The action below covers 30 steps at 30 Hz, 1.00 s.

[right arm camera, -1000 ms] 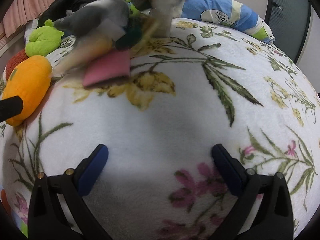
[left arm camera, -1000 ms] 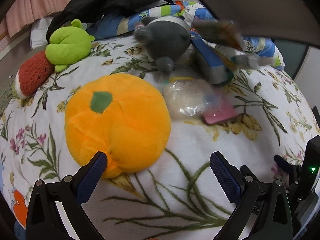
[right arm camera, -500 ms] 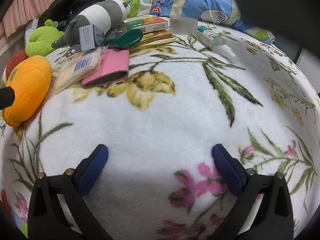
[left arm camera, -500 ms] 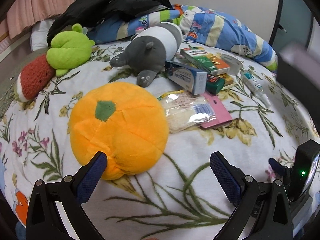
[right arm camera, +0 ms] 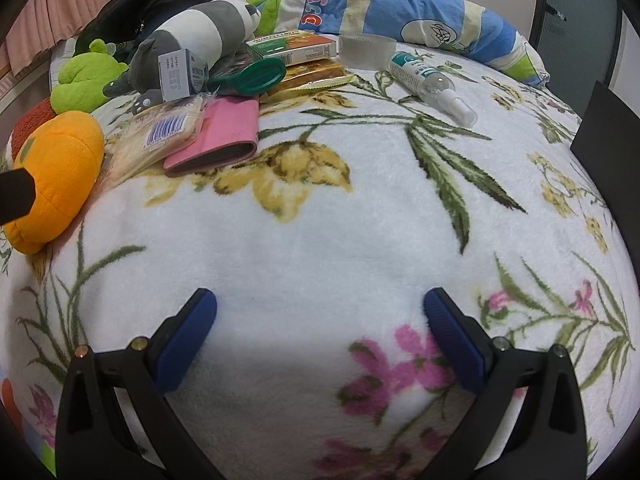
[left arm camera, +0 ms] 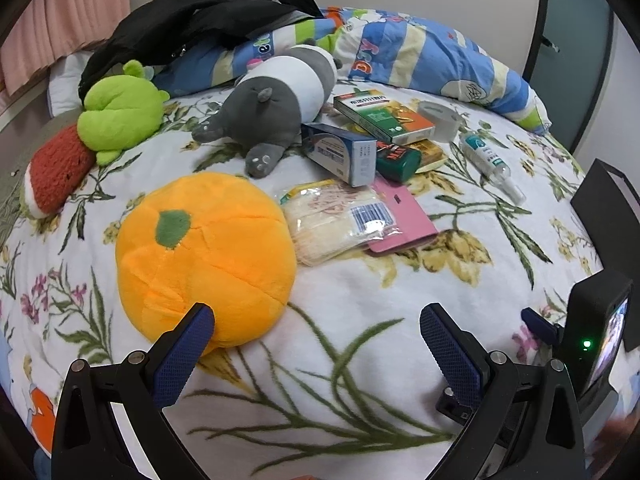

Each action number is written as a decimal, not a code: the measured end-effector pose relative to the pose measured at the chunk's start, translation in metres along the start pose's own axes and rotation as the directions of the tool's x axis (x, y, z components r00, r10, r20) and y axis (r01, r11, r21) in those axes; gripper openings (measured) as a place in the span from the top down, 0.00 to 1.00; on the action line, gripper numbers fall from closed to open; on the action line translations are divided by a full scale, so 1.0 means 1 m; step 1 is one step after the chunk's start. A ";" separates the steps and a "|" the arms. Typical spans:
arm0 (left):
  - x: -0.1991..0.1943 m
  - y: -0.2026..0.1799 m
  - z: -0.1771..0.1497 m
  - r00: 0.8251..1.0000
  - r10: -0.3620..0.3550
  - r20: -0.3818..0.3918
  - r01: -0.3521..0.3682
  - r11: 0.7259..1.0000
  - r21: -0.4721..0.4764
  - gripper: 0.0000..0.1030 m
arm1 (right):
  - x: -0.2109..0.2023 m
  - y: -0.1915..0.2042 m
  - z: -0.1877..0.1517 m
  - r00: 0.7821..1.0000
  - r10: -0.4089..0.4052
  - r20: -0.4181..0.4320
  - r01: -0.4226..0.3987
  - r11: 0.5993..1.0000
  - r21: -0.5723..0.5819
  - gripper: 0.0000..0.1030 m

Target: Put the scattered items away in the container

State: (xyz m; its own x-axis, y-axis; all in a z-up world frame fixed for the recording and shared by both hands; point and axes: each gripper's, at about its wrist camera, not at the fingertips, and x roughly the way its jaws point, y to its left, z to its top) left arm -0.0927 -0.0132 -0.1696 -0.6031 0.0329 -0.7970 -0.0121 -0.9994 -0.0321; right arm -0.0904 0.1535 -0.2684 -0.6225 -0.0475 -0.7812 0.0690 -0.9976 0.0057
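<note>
Scattered items lie on a floral blanket (left arm camera: 360, 300): a clear snack packet (left arm camera: 340, 220) on a pink wallet (left arm camera: 404, 216), a blue-white box (left arm camera: 340, 152), a green-orange box (left arm camera: 384, 116), a green lid (right arm camera: 252, 76), a spray bottle (left arm camera: 490, 160) and a clear tape roll (right arm camera: 366, 50). A black container (left arm camera: 604, 216) stands at the right edge, also in the right wrist view (right arm camera: 608, 128). My left gripper (left arm camera: 316, 340) is open and empty beside an orange plush (left arm camera: 204, 256). My right gripper (right arm camera: 320, 328) is open and empty over bare blanket.
A grey-white plush (left arm camera: 276, 108), a green plush (left arm camera: 120, 116) and a red plush (left arm camera: 56, 176) lie at the back left. A striped pillow (left arm camera: 420, 52) and black clothing (left arm camera: 192, 24) lie along the far edge, by the wall.
A second ago the items were tumbling out of a dark container held overhead. They now lie still on the blanket, and the container has come down at the right. Both grippers stayed put.
</note>
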 end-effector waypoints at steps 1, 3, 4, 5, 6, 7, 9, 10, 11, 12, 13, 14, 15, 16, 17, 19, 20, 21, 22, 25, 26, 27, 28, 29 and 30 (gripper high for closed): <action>-0.002 0.000 0.000 1.000 0.000 0.003 0.000 1.000 0.000 0.00 | 0.000 0.000 0.000 1.000 0.000 0.000 0.000 1.000 0.000 0.00; -0.006 0.002 0.002 1.000 0.006 0.013 -0.006 1.000 -0.002 0.00 | 0.000 0.000 0.000 1.000 0.000 0.001 0.000 1.000 0.001 0.00; -0.007 0.003 0.002 1.000 0.007 0.013 -0.007 1.000 -0.005 0.00 | 0.000 0.001 0.000 1.000 -0.003 0.002 0.003 1.000 0.002 0.00; -0.008 0.005 0.003 1.000 0.006 0.012 -0.006 1.000 -0.010 0.00 | 0.000 0.001 0.000 1.000 -0.009 0.002 0.009 1.000 0.000 0.00; -0.008 0.007 0.003 1.000 0.006 0.011 -0.006 1.000 -0.012 0.01 | 0.000 0.002 0.000 1.000 -0.014 0.002 0.014 1.000 -0.004 0.00; -0.007 0.008 0.003 1.000 0.008 0.012 -0.008 1.000 -0.010 0.00 | 0.000 0.003 0.000 1.000 -0.016 0.002 0.016 1.000 -0.005 0.00; -0.007 0.008 0.004 1.000 0.011 0.016 -0.011 1.000 -0.009 0.00 | 0.000 0.002 0.001 1.000 -0.012 -0.016 0.012 1.000 -0.006 0.00; -0.006 0.009 0.004 1.000 0.012 0.015 -0.011 1.000 -0.010 0.00 | -0.001 0.002 0.002 1.000 -0.009 -0.027 0.009 1.000 -0.013 0.00; -0.006 0.010 0.004 1.000 0.011 0.012 -0.011 1.000 -0.013 0.01 | -0.001 0.002 0.002 0.999 -0.008 -0.035 0.007 1.000 -0.018 0.00; -0.006 0.011 0.004 1.000 0.010 0.010 -0.010 1.000 -0.015 0.00 | 0.001 0.002 0.004 0.998 -0.011 -0.054 0.009 1.000 -0.024 0.00; -0.006 0.012 0.005 1.000 0.011 0.009 -0.011 1.000 -0.018 0.00 | 0.002 0.002 0.006 0.998 -0.011 -0.065 0.010 1.000 -0.022 0.00; -0.006 0.014 0.005 1.000 0.011 0.011 -0.011 1.000 -0.019 0.00 | 0.000 0.000 0.008 0.998 -0.006 -0.069 0.006 1.000 -0.005 0.00; -0.007 0.015 0.006 1.000 0.012 0.014 -0.012 1.000 -0.018 0.00 | -0.003 -0.002 0.009 0.997 -0.003 -0.071 0.004 1.000 0.014 0.00; -0.007 0.018 0.007 1.000 0.016 0.016 -0.015 1.000 -0.016 0.00 | -0.006 -0.004 0.011 0.997 -0.007 -0.073 0.009 0.999 0.036 0.00; -0.007 0.020 0.008 1.000 0.017 0.016 -0.016 1.000 -0.016 0.00 | -0.013 -0.007 0.014 0.998 -0.007 -0.070 0.011 0.998 0.060 0.00; -0.005 0.024 0.009 1.000 0.013 0.014 -0.013 1.000 -0.019 0.00 | -0.027 -0.010 0.023 0.999 0.014 -0.034 -0.012 0.997 0.075 0.00; -0.004 0.025 0.011 1.000 0.012 0.013 -0.012 1.000 -0.021 0.00 | -0.037 -0.009 0.030 1.000 0.022 -0.003 -0.022 0.998 0.065 0.00; -0.003 0.027 0.013 1.000 0.013 0.013 -0.013 1.000 -0.023 0.00 | -0.044 -0.009 0.036 0.999 0.034 0.022 -0.035 0.998 0.055 0.00; -0.003 0.027 0.014 1.000 0.014 0.013 -0.013 1.000 -0.025 0.00 | -0.050 -0.008 0.043 0.997 0.060 0.043 -0.062 0.997 0.047 0.00; -0.004 0.025 0.019 1.000 0.003 0.019 -0.003 1.000 -0.025 0.00 | -0.064 -0.007 0.068 0.988 0.135 0.076 -0.136 0.991 0.017 0.00; -0.004 0.023 0.023 1.000 -0.006 0.019 0.006 1.000 -0.023 0.00 | -0.067 -0.007 0.076 0.985 0.150 0.080 -0.151 0.989 0.003 0.00; -0.003 0.020 0.027 1.000 -0.019 0.018 0.019 1.000 -0.022 0.00 | -0.068 -0.007 0.082 0.984 0.158 0.082 -0.158 0.987 -0.008 0.00; -0.003 0.016 0.032 0.999 -0.035 0.022 0.036 0.999 -0.020 0.01 | -0.069 -0.009 0.089 0.984 0.160 0.083 -0.159 0.987 -0.016 0.00; -0.002 0.010 0.039 0.999 -0.039 0.032 0.040 0.999 -0.016 0.01 | -0.070 -0.013 0.096 0.984 0.155 0.086 -0.154 0.988 -0.017 0.00; 0.000 0.004 0.045 0.998 -0.049 0.038 0.049 0.999 -0.007 0.01 | -0.070 -0.019 0.101 0.985 0.147 0.089 -0.146 0.989 -0.009 0.00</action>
State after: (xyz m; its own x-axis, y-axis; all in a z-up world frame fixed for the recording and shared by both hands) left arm -0.1285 -0.0177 -0.1423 -0.6321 0.0815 -0.7706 -0.0363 -0.9965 -0.0756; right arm -0.1268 0.1704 -0.1513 -0.6721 -0.1977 -0.7136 0.1666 -0.9794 0.1143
